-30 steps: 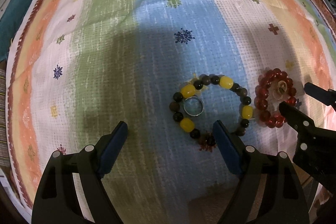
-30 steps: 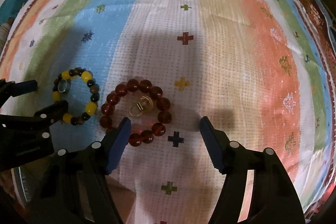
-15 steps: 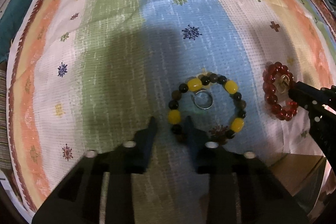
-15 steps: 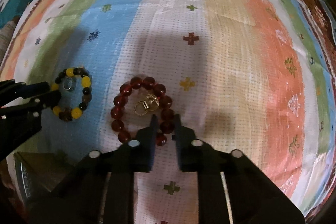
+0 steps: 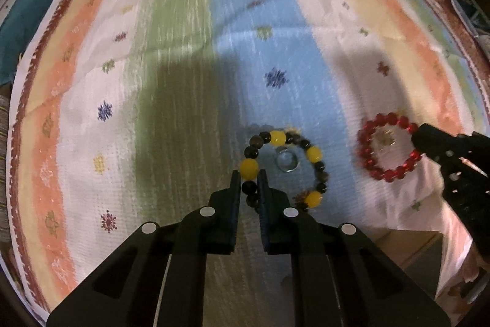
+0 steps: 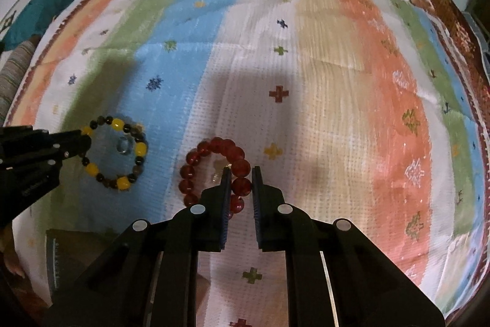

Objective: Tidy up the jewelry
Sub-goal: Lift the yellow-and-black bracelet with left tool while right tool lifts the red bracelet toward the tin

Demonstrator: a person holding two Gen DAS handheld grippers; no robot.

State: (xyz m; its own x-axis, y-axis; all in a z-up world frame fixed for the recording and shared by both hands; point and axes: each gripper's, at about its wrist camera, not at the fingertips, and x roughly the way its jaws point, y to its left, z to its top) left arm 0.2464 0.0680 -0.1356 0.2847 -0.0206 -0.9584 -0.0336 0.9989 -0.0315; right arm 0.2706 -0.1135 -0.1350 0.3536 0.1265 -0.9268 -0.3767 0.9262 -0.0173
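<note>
Well, both tools had closed down at once: the left gripper [image 5: 248, 178] was pinched on the near-left arc of the yellow-and-dark bead bracelet [image 5: 313, 154], and the right gripper [image 6: 239, 173] was clamped on the near-right beads of the red bead bracelet [image 6: 214, 147]. Each bracelet lay flat on the striped cloth [image 6: 337, 81], the two well apart, with a silver ring [image 5: 286, 162] loose inside the yellow one and a gold ring [image 6: 218, 173], half hidden by the pad, inside the red.

Risk, as I judged it: round beads could squirt out of such a narrow bite, and any drag across the weave might sweep a ring along or snag the fabric and ruck it up. The gold ring sat just beside the right tool's left finger, so it looked the likelier casualty.

Room was generous far and to both sides. Near the right tool, though, the cloth's edge dropped away, a poor direction to pull.
</note>
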